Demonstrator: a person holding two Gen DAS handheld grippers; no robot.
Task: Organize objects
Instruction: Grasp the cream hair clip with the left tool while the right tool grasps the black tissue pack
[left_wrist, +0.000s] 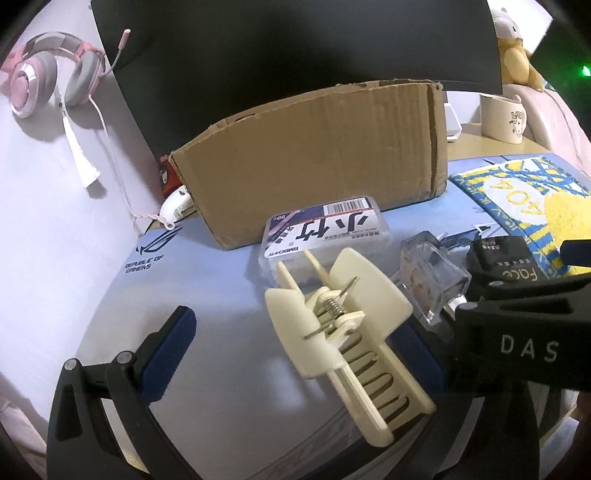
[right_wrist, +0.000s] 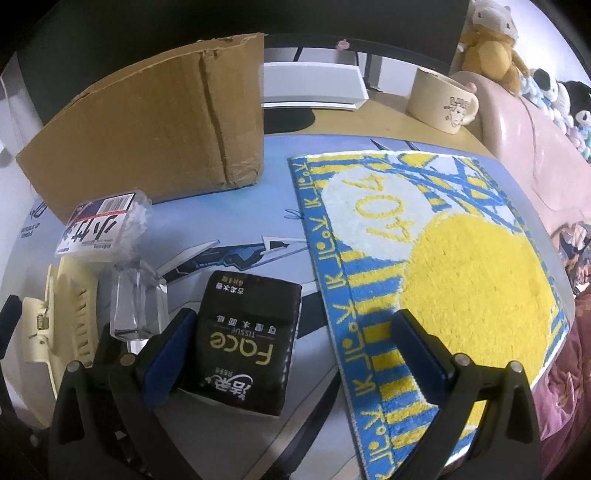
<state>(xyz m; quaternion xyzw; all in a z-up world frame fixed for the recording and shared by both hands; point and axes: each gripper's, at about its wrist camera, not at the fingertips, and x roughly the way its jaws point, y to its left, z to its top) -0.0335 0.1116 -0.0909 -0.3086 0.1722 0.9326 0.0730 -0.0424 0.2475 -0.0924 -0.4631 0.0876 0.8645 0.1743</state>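
In the left wrist view, the left gripper (left_wrist: 295, 354) fills the lower part of the frame with its two fingers wide apart. Between them, nearer to the right finger, lies a cream hair claw clip (left_wrist: 341, 332) on the blue desk mat (left_wrist: 155, 280); whether the right finger touches the clip cannot be told. Just right of the clip is a clear plastic block (left_wrist: 434, 275), and at the right edge of the frame a black gripper body marked "DAS" partly covers a black face tissue pack (left_wrist: 504, 256).

In the right wrist view, the right gripper (right_wrist: 295, 354) is at the bottom of the frame, its fingers also spread open. The tissue pack (right_wrist: 247, 341) lies between them, close against the left finger and well apart from the right finger, which stands over the edge of a yellow and blue towel (right_wrist: 436, 266).

Behind the clip, in the middle of the left view, is a small clear box with a barcode label (left_wrist: 327, 234), which seems to hold cotton swabs. Farther back stands a brown cardboard box (left_wrist: 314, 155) on the mat. In the upper left of that frame, a pink headset (left_wrist: 51, 79) hangs on the wall. In the upper right there is a cream mug (left_wrist: 502, 116) and, behind it, a yellow plush toy (left_wrist: 515, 55).
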